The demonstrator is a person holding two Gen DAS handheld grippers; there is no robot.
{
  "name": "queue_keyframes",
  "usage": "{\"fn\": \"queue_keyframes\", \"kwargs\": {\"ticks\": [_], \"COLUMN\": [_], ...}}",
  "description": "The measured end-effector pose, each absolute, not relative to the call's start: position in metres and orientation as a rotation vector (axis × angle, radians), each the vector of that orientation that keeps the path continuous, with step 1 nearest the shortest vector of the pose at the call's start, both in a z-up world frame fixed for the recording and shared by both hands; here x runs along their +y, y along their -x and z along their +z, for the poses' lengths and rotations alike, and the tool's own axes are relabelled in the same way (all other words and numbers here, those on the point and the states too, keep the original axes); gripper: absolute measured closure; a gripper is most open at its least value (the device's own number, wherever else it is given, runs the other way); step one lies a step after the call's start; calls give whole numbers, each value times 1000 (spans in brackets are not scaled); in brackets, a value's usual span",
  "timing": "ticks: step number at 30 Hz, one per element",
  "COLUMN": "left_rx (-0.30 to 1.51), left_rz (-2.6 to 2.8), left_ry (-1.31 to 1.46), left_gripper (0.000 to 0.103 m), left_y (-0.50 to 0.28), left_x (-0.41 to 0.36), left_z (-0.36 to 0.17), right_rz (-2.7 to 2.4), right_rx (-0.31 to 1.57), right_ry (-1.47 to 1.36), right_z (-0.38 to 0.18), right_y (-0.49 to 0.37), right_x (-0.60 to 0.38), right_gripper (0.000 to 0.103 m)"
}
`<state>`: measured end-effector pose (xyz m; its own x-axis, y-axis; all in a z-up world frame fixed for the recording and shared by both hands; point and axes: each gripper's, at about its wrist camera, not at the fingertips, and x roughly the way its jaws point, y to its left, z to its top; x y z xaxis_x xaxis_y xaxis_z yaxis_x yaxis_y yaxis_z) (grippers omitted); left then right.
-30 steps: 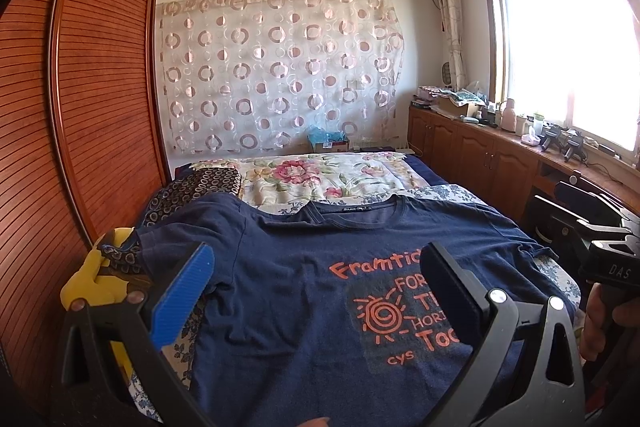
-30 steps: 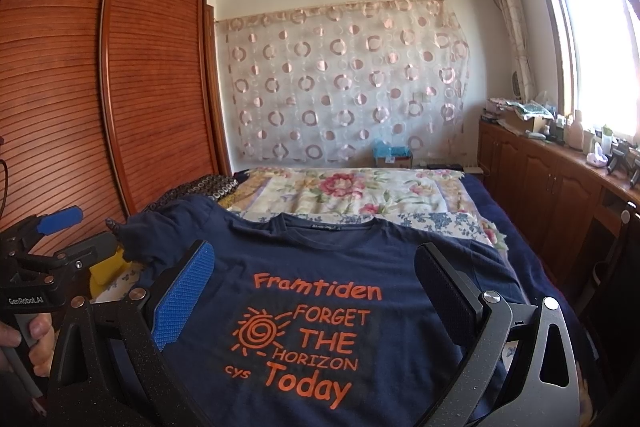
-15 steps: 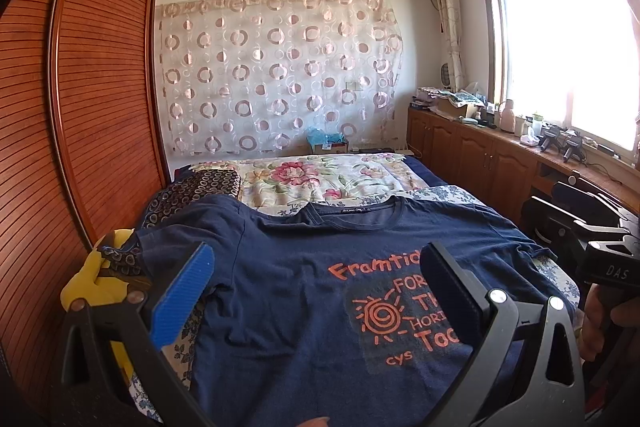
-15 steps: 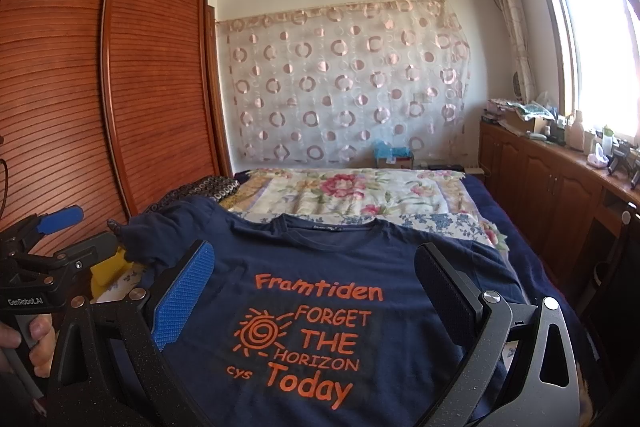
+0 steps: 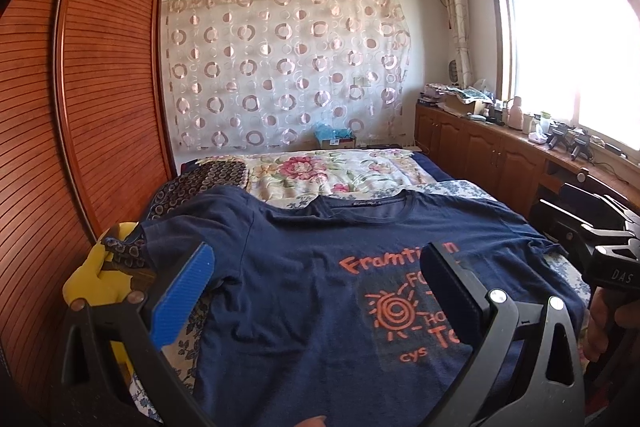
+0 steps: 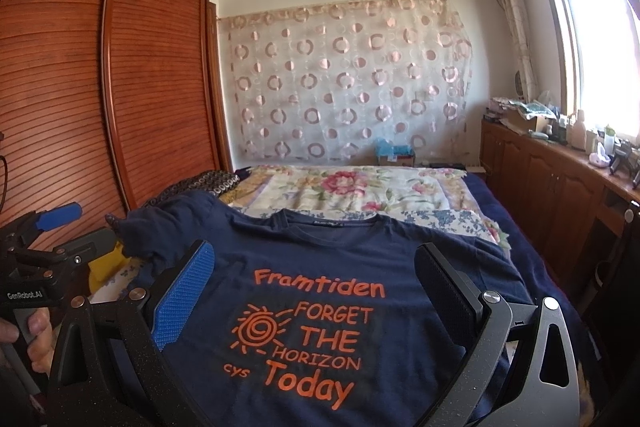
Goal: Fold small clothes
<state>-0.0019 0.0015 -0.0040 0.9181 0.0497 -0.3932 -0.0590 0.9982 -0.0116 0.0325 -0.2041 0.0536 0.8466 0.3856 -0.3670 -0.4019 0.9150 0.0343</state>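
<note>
Little has moved since the earlier frames: both views have tilted down a touch, so the navy T-shirt (image 6: 320, 267) sits slightly higher in each frame. It lies spread flat, print up, on the bed (image 6: 352, 187), filling the lower half of both pictures, its long axis running from the bottom edge up to the collar (image 6: 326, 221) at mid-frame. The left sleeve (image 5: 180, 227) sits left of centre, just above the left gripper (image 5: 316, 287); that hand is nearer it. The right gripper (image 6: 312, 287) hovers over the print. Both stand wide apart, holding nothing.
</note>
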Motion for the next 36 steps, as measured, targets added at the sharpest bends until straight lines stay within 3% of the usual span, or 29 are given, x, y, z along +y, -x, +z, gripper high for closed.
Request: {"fn": "queue_keyframes", "kwargs": {"ticks": [29, 36], "left_rx": [594, 632], "left_rz": [99, 82], "left_ry": [196, 249], "left_gripper": [0, 17], "left_y": [-45, -83], "left_x": [158, 197], "left_z": [-66, -64], "right_rz": [523, 566], "right_rx": [627, 672], "right_ry": [133, 137], "right_z": [-51, -67], "right_y": [-73, -77], "right_x": [-166, -155], "right_gripper": [1, 1]}}
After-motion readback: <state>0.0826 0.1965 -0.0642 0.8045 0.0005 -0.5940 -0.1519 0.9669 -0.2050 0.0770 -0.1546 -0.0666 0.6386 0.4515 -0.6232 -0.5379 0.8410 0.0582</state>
